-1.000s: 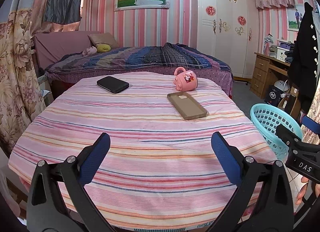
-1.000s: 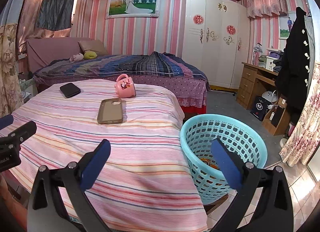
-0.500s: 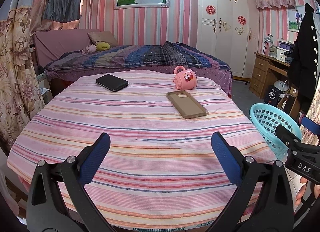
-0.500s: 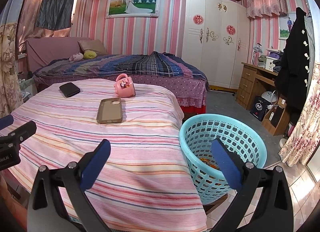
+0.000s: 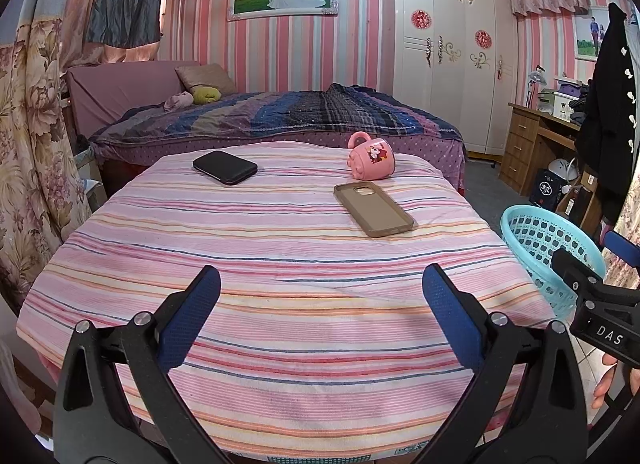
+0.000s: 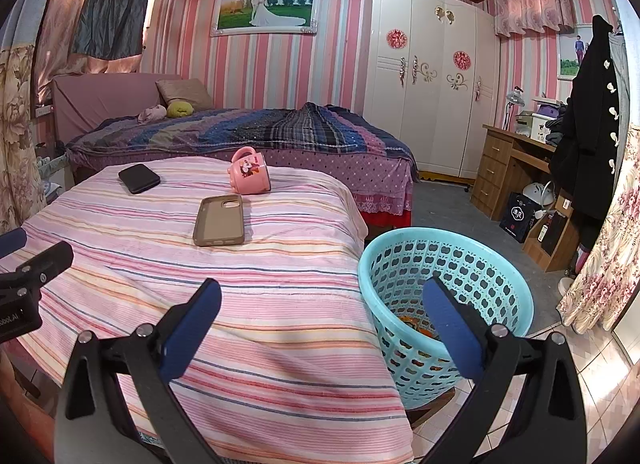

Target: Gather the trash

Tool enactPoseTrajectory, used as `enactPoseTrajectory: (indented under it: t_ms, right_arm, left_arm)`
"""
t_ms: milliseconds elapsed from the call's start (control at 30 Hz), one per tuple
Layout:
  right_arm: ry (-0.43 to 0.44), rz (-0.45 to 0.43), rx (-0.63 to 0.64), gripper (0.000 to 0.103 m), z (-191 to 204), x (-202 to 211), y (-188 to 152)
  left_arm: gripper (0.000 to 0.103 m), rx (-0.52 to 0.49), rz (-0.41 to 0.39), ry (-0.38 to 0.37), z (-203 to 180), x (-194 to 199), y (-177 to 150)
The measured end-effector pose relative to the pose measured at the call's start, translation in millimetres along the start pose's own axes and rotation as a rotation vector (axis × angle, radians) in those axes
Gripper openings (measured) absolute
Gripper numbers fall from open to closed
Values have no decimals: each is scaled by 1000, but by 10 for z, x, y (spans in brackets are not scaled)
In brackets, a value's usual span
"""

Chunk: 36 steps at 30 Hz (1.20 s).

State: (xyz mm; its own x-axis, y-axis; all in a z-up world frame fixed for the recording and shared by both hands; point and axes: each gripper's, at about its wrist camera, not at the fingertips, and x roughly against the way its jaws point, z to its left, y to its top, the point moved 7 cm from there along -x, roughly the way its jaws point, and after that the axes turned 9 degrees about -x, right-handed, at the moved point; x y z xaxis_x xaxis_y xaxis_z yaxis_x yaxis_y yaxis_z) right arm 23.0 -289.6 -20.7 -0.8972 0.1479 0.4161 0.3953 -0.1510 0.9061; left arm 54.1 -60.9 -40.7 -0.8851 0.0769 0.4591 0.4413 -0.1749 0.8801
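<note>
A turquoise plastic basket (image 6: 480, 260) stands on the floor off the table's right edge, with orange scraps (image 6: 420, 324) at its bottom. It also shows at the right of the left wrist view as the basket (image 5: 540, 240). My right gripper (image 6: 320, 300) hangs open over the gap between the table edge and the basket, holding nothing. My left gripper (image 5: 321, 296) is open above the near part of the striped tablecloth (image 5: 280, 248), also holding nothing. No loose trash is visible on the cloth.
On the table lie a brown phone case (image 5: 373, 209), a pink mug (image 5: 372, 161) on its side and a black flat case (image 5: 225, 167). A bed (image 6: 240, 131) stands behind, a wardrobe (image 6: 432, 95) and desk (image 6: 508, 167) at right. Flowered curtains hang at left.
Almost nothing differs; both views shift only slightly and both grippers stay open.
</note>
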Motion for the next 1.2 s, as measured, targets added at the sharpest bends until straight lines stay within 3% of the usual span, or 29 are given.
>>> enactPoseTrajectory:
  t_ms: [1200]
  right_arm:
    - [-1, 1, 2, 98, -13, 5, 0]
  left_arm:
    - [98, -5, -5, 3, 6, 16, 1]
